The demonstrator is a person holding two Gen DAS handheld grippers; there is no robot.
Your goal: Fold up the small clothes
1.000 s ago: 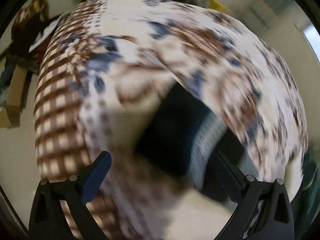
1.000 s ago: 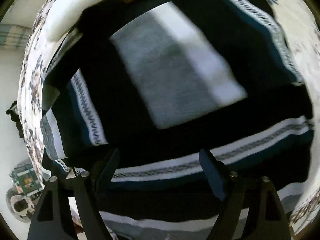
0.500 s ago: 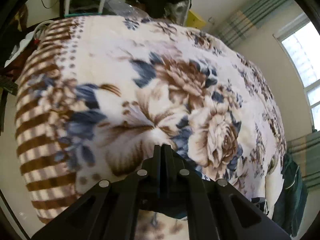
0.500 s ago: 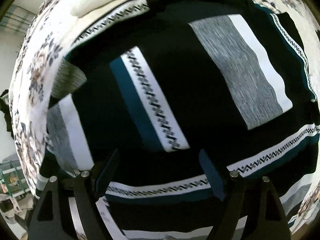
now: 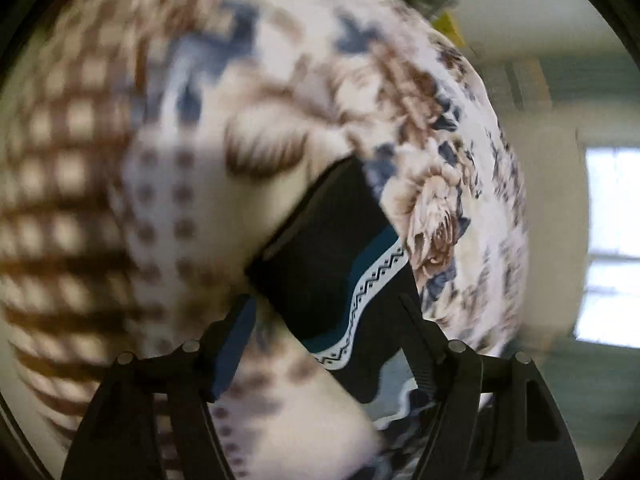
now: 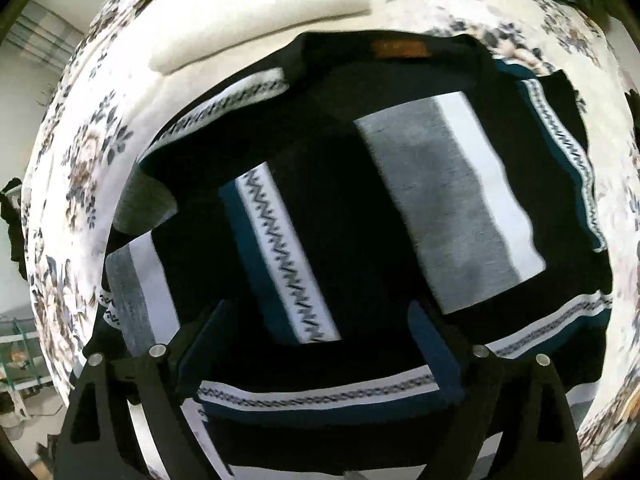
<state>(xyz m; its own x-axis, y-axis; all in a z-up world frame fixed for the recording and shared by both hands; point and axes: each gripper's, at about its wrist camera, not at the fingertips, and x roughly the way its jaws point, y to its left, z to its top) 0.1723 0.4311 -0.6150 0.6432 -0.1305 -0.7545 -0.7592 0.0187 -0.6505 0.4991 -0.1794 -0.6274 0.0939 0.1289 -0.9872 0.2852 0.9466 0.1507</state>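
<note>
A black sweater (image 6: 344, 208) with grey, white and teal zigzag bands lies spread on the floral blanket (image 6: 80, 152), one sleeve folded across its body. My right gripper (image 6: 320, 344) is open and empty, hovering over the sweater's lower part. In the blurred left wrist view my left gripper (image 5: 328, 328) is open, with a black sleeve end (image 5: 328, 248) of the sweater lying between and just beyond its fingers on the blanket (image 5: 120, 160). I cannot tell whether the fingers touch the sleeve.
A white pillow (image 6: 256, 4) lies on the blanket beyond the sweater's collar. A window (image 5: 612, 240) and wall show to the right in the left wrist view. A green rack (image 6: 20, 352) stands on the floor beside the bed.
My left gripper was shut half a second ago and is now open over the sleeve end. The sleeve now lies folded across the sweater body. The right gripper stayed open and drew back slightly.
</note>
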